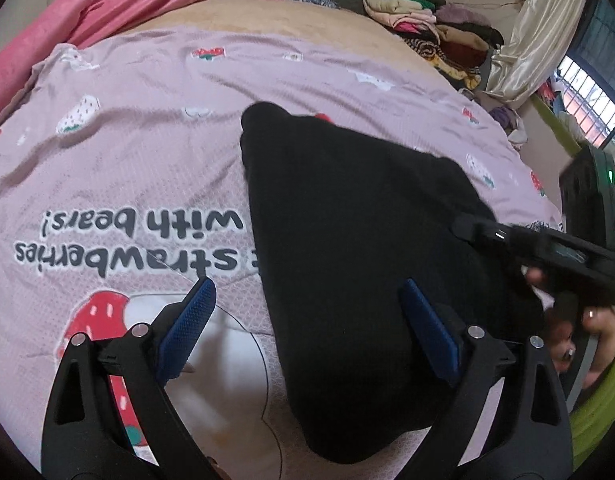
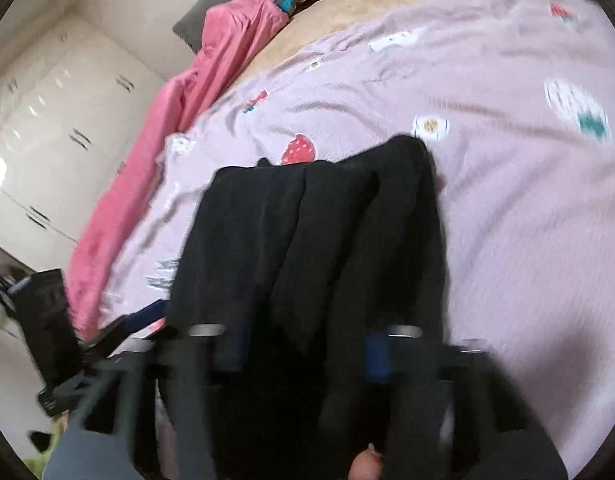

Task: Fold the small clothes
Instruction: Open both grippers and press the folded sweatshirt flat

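Two claws over one black garment spread on the pink strawberry bedcover. Long axis running away from the left claw, narrow end far, broad end near. Left claw wide apart and empty, straddling the near left edge. Right claw at the garment's right side, blurred; clamped or not, cannot tell. Probably next fold from the left edge across.

A pale pink quilted bedspread printed with strawberries and dark lettering is spread beneath and beyond the jaws. A crumpled coral-pink blanket is seen far beyond, to their left. A heap of mixed coloured clothes is piled far ahead, to the right. White glossy wardrobe doors are noted left of the jaws.
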`<state>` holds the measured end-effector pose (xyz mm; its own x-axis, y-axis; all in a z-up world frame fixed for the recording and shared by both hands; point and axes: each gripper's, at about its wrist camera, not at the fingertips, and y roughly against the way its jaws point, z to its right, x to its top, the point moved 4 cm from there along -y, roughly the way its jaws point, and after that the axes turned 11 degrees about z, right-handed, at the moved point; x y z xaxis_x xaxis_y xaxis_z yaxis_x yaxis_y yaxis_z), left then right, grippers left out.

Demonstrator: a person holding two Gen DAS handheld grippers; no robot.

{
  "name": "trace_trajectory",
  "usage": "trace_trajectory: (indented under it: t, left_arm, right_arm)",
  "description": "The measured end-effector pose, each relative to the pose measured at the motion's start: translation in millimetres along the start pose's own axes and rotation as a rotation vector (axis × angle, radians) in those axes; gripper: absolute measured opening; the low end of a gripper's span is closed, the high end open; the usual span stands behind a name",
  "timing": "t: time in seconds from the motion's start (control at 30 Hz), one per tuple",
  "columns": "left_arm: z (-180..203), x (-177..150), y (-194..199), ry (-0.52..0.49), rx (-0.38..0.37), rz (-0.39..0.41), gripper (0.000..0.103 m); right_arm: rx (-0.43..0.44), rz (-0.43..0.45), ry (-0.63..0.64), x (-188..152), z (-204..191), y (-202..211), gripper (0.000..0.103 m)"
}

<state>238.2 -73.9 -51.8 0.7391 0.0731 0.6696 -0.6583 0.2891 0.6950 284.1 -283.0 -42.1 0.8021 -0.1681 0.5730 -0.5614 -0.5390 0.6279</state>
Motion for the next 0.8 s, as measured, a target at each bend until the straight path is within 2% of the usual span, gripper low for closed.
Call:
trace_trajectory:
  t: [0.03, 0.13, 0.2, 0.27, 0.43, 0.63, 0.8]
  left_arm:
    - [1, -1, -1, -0.001, 0.0, -0.002, 0.087]
    - [9, -2, 3, -0.016, -0.009, 0.004, 0.087]
    - [17, -1, 8, -0.035, -0.022, 0.022, 0.087]
    - [22, -3, 8, -0.042, -0.029, 0.018, 0.087]
    - [27, -14, 4, -0.075, -0.017, -0.004, 0.087]
    - [26, -17, 3, -0.074, -0.024, -0.013, 0.087]
    - [26, -17, 6, -0.088, -0.016, -0.014, 0.087]
  right_arm:
    - [-0.006, 0.007, 0.037, -7, -5, 6, 0.02]
    - [0.005, 0.077, 0.165, 5, -25, 21, 0.019]
    - [-0.016, 0.116, 0.239, 10, -31, 29, 0.019]
    - [-0.054, 0.11, 0.274, 14, -25, 23, 0.019]
    - [-0.104, 0.033, 0.217, 0, 8, 0, 0.019]
    - [-0.081, 0.058, 0.088, -9, 26, -2, 0.024]
    - [-0.079, 0.074, 0.039, -12, 28, 7, 0.031]
